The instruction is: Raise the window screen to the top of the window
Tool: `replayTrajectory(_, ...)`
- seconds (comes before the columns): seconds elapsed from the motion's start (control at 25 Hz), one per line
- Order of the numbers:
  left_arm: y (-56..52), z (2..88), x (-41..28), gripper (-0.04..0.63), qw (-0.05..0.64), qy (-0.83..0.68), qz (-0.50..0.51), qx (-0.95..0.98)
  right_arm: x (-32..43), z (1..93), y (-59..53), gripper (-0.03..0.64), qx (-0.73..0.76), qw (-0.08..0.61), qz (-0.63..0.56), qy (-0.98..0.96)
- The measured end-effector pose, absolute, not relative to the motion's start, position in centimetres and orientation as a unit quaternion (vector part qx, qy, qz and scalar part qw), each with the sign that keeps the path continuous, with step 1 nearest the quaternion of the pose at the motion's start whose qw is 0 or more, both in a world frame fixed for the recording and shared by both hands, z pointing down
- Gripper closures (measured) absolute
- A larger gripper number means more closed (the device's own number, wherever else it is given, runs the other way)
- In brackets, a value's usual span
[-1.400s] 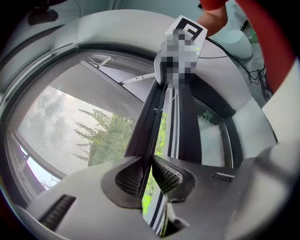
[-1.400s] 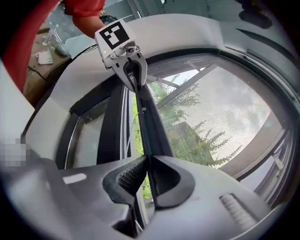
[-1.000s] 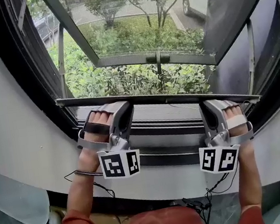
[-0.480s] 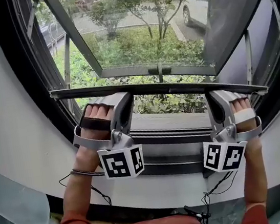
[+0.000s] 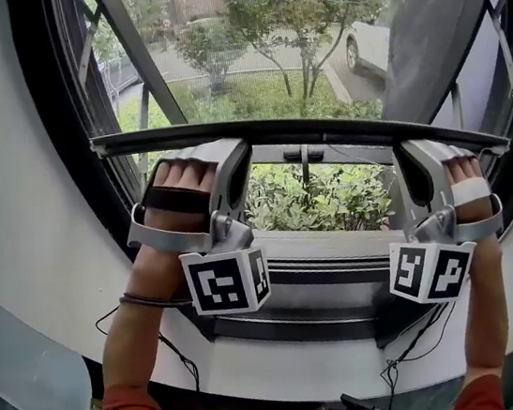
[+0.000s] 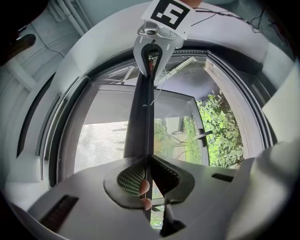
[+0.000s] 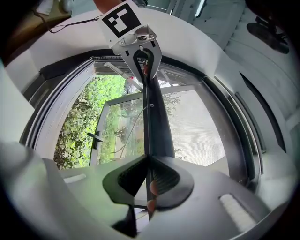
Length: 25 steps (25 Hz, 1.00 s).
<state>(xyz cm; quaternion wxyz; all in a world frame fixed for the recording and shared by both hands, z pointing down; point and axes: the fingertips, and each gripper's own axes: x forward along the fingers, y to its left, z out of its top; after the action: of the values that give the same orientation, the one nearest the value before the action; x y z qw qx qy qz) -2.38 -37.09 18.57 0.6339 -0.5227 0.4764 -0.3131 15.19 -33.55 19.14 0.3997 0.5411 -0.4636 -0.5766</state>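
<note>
the left gripper (image 5: 229,160) and the right gripper (image 5: 417,156) are each clamped on the dark bottom bar (image 5: 312,131) of the window screen (image 5: 245,59), one near each end, with the bar's thin edge pinched between the jaws. the bar runs nearly level across the window, well above the sill (image 5: 337,235). bushes (image 5: 321,195) show through the gap below it, and a pale car (image 5: 368,41) is outside.

Two tongs: left tongs (image 5: 233,155), right tongs (image 5: 409,155); one window screen (image 5: 308,131); one car (image 5: 367,46).
</note>
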Motion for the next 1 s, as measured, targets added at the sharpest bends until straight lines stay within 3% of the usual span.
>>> replayTrajectory(1.0, -37.7, 0.4, -2.4, 0.549, 0.662, 0.539, -0.268, -0.447, 15.2, 0.9, -34.3, 0.574, 0.563, 0.381, -0.629, -0.378)
